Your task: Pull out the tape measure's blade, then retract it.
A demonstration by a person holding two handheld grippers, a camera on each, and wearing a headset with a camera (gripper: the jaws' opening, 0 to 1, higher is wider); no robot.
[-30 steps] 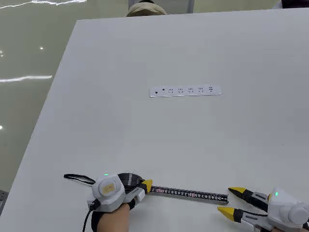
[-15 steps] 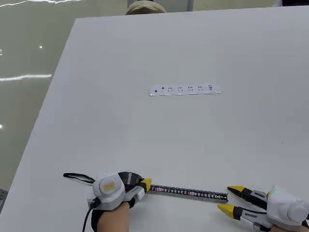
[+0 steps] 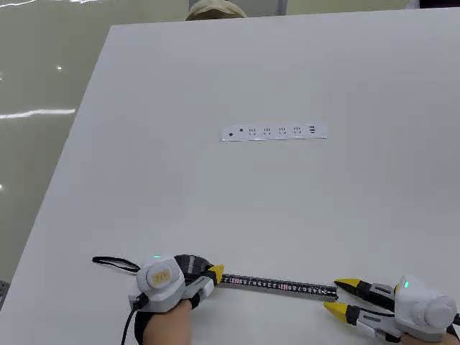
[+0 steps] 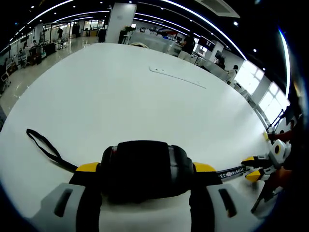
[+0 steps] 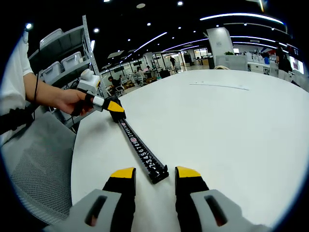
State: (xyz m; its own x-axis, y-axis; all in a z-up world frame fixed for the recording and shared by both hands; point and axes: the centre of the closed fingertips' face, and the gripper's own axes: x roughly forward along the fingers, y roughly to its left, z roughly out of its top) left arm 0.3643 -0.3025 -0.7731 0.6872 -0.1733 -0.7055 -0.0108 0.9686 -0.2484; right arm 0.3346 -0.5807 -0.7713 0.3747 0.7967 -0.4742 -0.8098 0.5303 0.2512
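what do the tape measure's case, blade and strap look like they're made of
The case looks like black rubber or matte plastic: dull, hardly any shine. The blade is probably thin painted metal, a flat dark strip with printed numbers lying straight; that stays a guess. The strap seems woven fabric or cord, a limp black loop on the table.

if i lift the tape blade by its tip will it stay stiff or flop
Probably fairly stiff: the blade lies straight on the table from the case in the left tongs. It looks thin and narrow, so likely light, though it may buckle if bent. Its tip sits between the open right tongs.
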